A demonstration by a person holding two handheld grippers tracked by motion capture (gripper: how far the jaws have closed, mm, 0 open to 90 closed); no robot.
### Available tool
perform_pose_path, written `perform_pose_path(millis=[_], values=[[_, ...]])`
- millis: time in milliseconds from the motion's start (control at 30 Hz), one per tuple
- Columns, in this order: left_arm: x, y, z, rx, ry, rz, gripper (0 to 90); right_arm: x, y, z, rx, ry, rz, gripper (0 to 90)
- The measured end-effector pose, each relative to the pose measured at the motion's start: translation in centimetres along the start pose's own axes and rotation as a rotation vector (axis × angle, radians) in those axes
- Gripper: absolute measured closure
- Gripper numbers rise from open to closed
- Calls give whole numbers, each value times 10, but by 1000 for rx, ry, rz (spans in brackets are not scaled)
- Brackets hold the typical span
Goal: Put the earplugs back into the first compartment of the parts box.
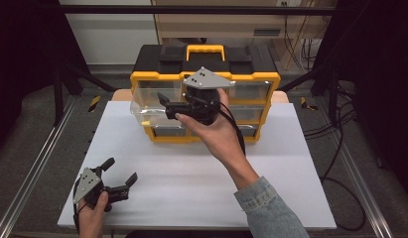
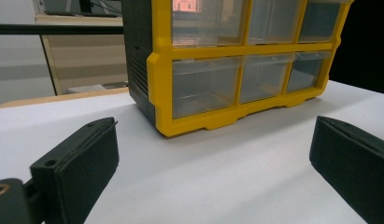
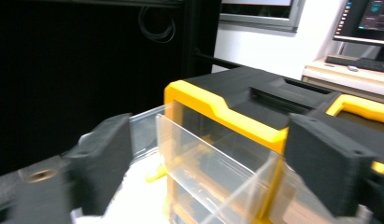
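White tabletop (image 1: 201, 183) carrying yellow-black drawer organizer (image 1: 251, 77) at far edge. High view: right gripper (image 1: 164, 106) at pulled-out clear drawer (image 1: 147, 106), upper left; left gripper (image 1: 119, 171) resting near front-left corner, jaws spread, empty. Left gripper view: organizer ahead, well apart. Right gripper view: jaws parted, drawer front between, unpressed.

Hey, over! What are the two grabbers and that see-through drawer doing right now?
Right gripper open at the pulled-out clear drawer. Left gripper open over the white table. Nothing in the way.
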State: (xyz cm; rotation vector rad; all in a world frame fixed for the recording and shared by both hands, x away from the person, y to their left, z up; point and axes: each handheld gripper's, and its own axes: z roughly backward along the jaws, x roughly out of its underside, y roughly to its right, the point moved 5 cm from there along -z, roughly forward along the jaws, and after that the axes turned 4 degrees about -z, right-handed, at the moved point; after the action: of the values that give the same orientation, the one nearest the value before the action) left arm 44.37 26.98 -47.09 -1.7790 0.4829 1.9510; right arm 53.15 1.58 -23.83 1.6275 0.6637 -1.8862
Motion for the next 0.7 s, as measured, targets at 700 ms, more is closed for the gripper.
perform_pose_path(millis=[700], values=[[1, 0, -2, 2, -6, -7, 9, 7, 28, 22, -3, 25, -34, 58]])
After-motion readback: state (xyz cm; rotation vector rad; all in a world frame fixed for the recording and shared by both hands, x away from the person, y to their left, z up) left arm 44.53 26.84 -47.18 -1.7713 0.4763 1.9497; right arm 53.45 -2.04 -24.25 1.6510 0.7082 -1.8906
